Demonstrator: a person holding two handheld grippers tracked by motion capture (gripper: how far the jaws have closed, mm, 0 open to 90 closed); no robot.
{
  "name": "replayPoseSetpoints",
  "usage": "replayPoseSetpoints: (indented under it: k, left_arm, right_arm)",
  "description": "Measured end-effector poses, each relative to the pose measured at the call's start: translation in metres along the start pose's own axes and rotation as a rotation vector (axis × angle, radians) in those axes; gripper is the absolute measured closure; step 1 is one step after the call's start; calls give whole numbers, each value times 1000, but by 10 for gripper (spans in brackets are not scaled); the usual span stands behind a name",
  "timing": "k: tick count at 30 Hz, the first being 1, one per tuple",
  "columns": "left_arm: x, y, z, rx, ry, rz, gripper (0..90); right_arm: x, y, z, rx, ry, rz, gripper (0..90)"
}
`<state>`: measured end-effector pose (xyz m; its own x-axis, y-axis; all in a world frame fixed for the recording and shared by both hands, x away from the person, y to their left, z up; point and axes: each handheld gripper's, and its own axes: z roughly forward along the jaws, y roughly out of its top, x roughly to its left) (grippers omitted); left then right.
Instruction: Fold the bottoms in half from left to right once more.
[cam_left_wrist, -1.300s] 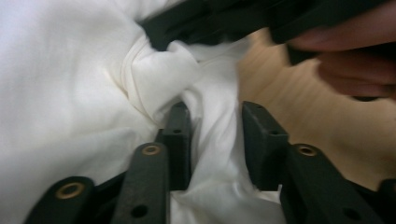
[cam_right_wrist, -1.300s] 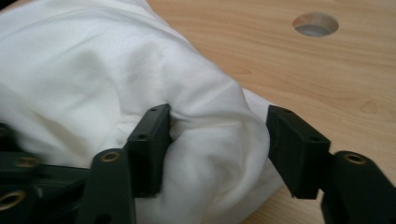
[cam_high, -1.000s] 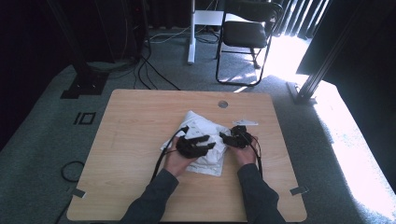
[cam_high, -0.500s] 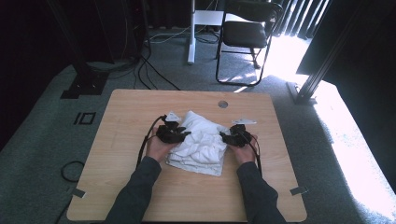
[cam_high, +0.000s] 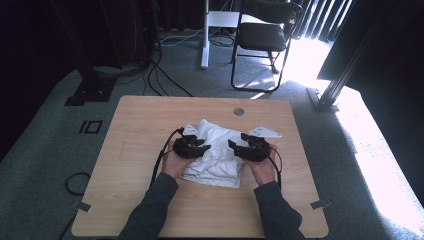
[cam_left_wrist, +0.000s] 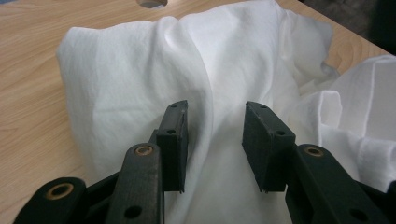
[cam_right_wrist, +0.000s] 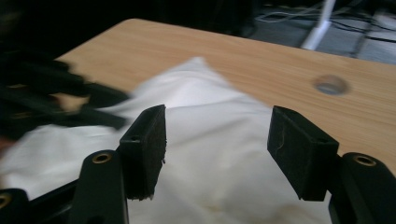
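A crumpled white cloth (cam_high: 217, 155) lies in the middle of the wooden table (cam_high: 145, 125). My left gripper (cam_high: 206, 147) rests at the cloth's left side, pointing right. In the left gripper view a raised fold of the cloth (cam_left_wrist: 140, 79) runs between the jaws of the left gripper (cam_left_wrist: 215, 116), which have just opened slightly; the pads stand apart from the fold. My right gripper (cam_high: 232, 145) is at the cloth's right side, pointing left. Its jaws have just been opening, and in the right gripper view the right gripper (cam_right_wrist: 218, 127) hovers with nothing between them above the cloth (cam_right_wrist: 210, 177).
A round cable hole (cam_high: 238, 111) is in the table's far side. Behind the table stand a black chair (cam_high: 265, 35) and a white post (cam_high: 205, 35), with cables (cam_high: 160, 80) on the floor. A black cable (cam_high: 160, 160) trails from the left gripper.
The left gripper has moved from the cloth's middle to its left side, and the cloth has spread toward the far left. The right gripper has lifted and its jaws have widened.
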<state>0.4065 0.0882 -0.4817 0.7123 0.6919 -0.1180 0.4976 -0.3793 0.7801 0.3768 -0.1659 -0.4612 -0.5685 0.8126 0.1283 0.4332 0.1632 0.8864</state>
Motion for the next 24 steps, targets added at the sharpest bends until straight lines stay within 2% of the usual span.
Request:
replayPoseSetpoints:
  k: [4,6,10,13,17,19,22,23,24]
  left_arm:
    - [0,0,1,-4,-8,-7,621]
    - [0,-1,0,-10,-17,-14,621]
    - [2,-2,-1,-11,-23,-18,620]
    - [2,-2,0,-16,-27,-28,620]
    - [2,-2,1,-17,-26,-32,620]
    - [2,-2,1,-16,-26,-32,620]
    - [2,-2,2,-16,-26,-35,620]
    - [2,-2,2,-17,-27,-35,620]
    - [2,-2,2,-17,-27,-35,620]
  right_arm:
    - [17,-6,8,57,83,-44,378]
    - [21,-13,12,113,76,-86,410]
    - [20,-34,7,176,81,-97,450]
    - [17,-41,-4,156,78,-85,444]
    - [24,-27,-16,60,84,-85,364]
    - [30,-19,-16,45,100,-105,327]
    - [39,-16,-3,98,122,-140,315]
    - [41,-18,4,132,111,-155,323]
    - [41,-22,12,177,96,-171,371]
